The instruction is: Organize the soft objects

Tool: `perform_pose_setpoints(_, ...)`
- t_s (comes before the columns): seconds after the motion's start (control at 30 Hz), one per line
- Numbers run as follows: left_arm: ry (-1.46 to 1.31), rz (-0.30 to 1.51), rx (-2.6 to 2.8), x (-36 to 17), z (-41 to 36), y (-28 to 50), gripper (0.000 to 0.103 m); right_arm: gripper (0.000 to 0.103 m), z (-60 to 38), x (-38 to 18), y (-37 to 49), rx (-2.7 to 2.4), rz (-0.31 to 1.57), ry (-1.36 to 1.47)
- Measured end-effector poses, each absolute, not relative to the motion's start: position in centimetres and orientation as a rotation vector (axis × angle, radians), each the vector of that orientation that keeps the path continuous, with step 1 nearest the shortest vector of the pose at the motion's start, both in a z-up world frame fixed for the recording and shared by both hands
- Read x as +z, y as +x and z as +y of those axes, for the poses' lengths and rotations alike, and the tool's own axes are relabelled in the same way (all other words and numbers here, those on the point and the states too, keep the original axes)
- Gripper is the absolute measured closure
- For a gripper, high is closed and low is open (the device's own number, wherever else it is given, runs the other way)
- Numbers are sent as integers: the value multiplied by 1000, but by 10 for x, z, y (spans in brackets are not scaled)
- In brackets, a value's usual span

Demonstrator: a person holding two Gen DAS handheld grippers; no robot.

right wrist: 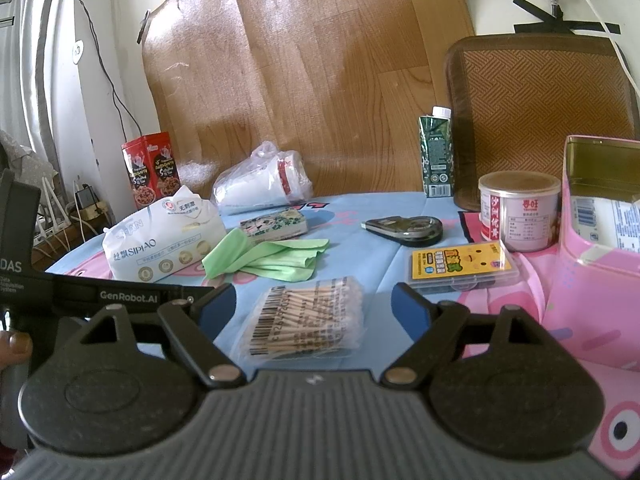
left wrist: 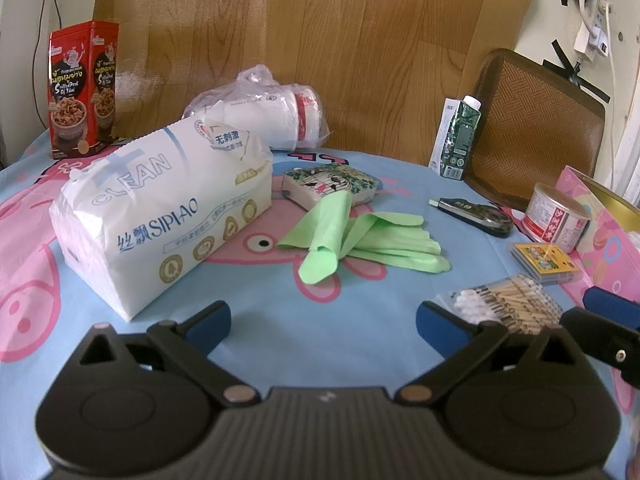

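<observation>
A white SIPIAO tissue pack lies on the blue cartoon tablecloth, left of centre; it also shows in the right wrist view. Green gloves lie spread in the middle, seen too in the right wrist view. A bag of white paper cups lies behind. A packet of cotton swabs sits just ahead of my right gripper, which is open and empty. My left gripper is open and empty, short of the gloves.
A red snack tin, a patterned small case, a green carton, a tape dispenser, a round can, a yellow card box and an open pink tin box stand around.
</observation>
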State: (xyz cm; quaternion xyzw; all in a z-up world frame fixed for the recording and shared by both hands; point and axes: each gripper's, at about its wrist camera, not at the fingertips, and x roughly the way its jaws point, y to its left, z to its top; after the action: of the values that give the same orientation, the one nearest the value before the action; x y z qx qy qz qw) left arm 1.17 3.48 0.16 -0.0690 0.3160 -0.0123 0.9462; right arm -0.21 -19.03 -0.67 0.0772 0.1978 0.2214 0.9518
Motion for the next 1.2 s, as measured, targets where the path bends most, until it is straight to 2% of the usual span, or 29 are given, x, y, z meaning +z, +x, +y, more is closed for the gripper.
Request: perform_pose_setpoints(1.2, -148, 646, -37, 1, 38, 13, 0, 13, -191, -7, -3, 452, 399, 157)
